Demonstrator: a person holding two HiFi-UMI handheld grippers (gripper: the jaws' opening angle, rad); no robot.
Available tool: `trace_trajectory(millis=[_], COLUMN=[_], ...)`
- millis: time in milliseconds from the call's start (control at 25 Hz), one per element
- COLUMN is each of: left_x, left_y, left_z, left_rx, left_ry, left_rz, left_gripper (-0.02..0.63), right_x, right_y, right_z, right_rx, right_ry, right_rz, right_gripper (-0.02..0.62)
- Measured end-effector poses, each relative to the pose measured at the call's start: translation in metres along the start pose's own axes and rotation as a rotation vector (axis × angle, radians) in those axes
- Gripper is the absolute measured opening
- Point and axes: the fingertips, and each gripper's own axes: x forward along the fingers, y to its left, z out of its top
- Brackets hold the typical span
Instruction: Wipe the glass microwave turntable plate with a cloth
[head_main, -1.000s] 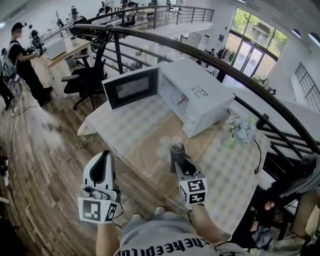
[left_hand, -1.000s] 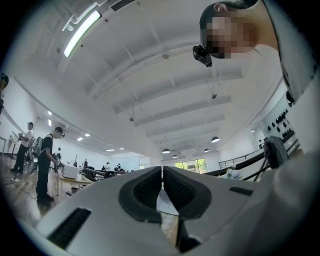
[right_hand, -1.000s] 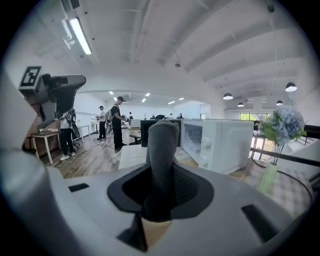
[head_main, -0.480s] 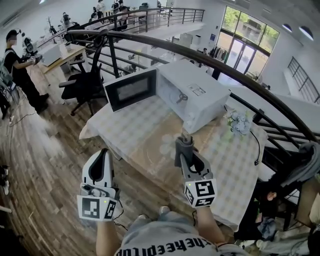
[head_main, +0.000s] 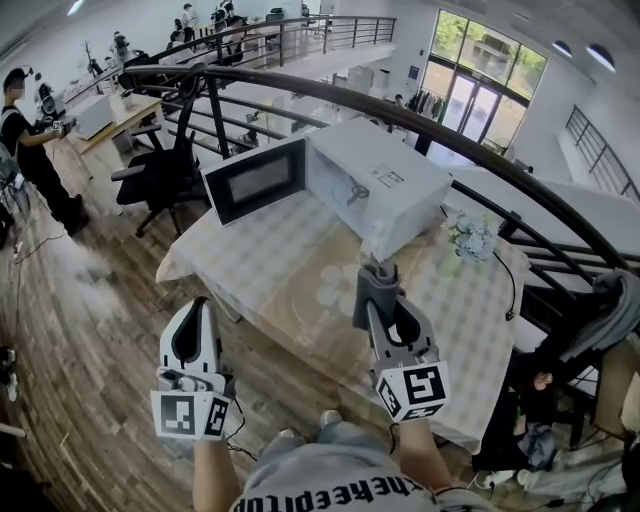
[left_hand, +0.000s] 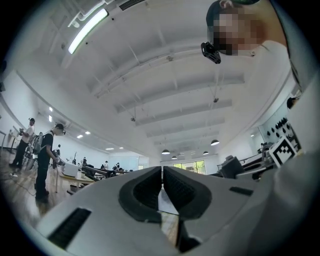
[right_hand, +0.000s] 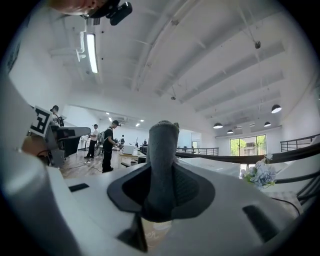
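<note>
The clear glass turntable plate (head_main: 333, 284) lies flat on the checked tablecloth in front of the white microwave (head_main: 385, 185), whose door (head_main: 255, 180) stands wide open. It shows only faintly, and my right gripper hides its right part. My right gripper (head_main: 378, 303) hovers over the table by the plate, shut on a folded grey cloth (head_main: 377, 281) that sticks up past the fingertips. In the right gripper view the cloth (right_hand: 162, 155) stands upright between the pads. My left gripper (head_main: 196, 305) is held off the table's near left edge, shut, with nothing in it (left_hand: 162, 173).
A vase of pale flowers (head_main: 470, 240) and a black cable (head_main: 511, 290) sit at the table's right end. A dark curved railing (head_main: 420, 115) runs behind the microwave. A black office chair (head_main: 165, 165) stands to the left, and a person (head_main: 25, 130) stands far left.
My right gripper with the cloth has shifted a little to the right and lifted toward the camera. The left gripper has barely moved.
</note>
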Motion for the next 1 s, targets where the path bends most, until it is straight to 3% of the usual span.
trace_trajectory(millis=[480,1000], left_x=[-0.007,-0.015], left_y=[0.009,0.007], left_z=[0.0,0.0], left_rx=[-0.021,-0.02], left_ry=[0.004,0.003], left_rz=[0.003,0.011], left_gripper=[0.012,0.012], right_x=[-0.017,-0.022], right_y=[0.01,0.012], right_z=[0.037,0.037], right_rx=[-0.021,-0.023], right_ry=[-0.089,-0.103], right_rz=[-0.034,-0.04], right_gripper=[0.103,0.103])
